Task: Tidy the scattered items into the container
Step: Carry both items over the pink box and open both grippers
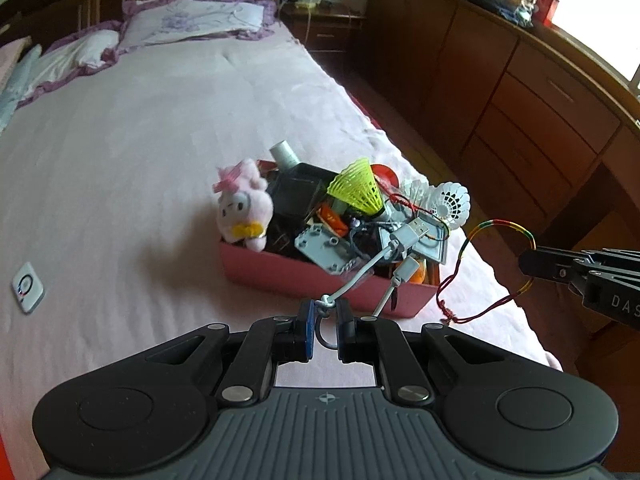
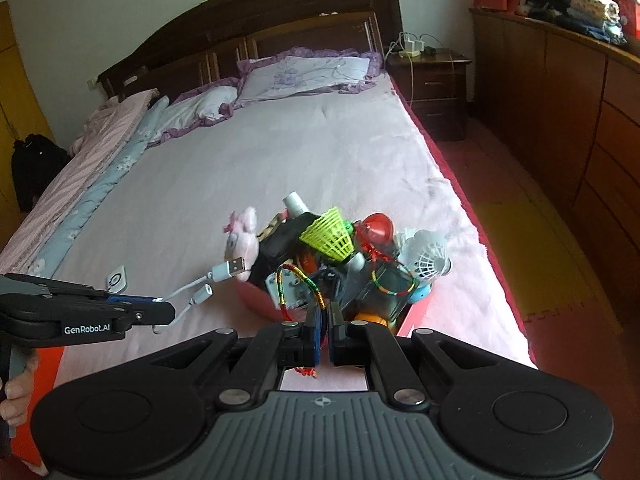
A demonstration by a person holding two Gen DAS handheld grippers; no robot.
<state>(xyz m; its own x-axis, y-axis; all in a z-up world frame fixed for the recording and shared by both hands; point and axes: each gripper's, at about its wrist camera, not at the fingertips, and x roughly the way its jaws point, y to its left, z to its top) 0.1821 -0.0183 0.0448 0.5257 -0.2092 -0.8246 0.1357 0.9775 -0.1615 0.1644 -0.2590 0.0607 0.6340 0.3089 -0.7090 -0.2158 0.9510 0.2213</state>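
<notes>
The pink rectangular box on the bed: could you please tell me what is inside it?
The pink rectangular box is heaped: a pink plush toy, a yellow-green plastic shuttlecock, a white feather shuttlecock, a grey plastic plate. Lower layers and the bottom are covered.

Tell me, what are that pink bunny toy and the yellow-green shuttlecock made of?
The bunny toy looks like soft plush fabric: fuzzy matte surface, rounded stuffed shape. The yellow-green shuttlecock looks like moulded plastic: a stiff, bright open lattice skirt, unlike the white feathered-looking one beside it.

Fuzzy cloth plush toy (image 1: 243, 204), matt bedsheet (image 1: 140, 152)
</notes>
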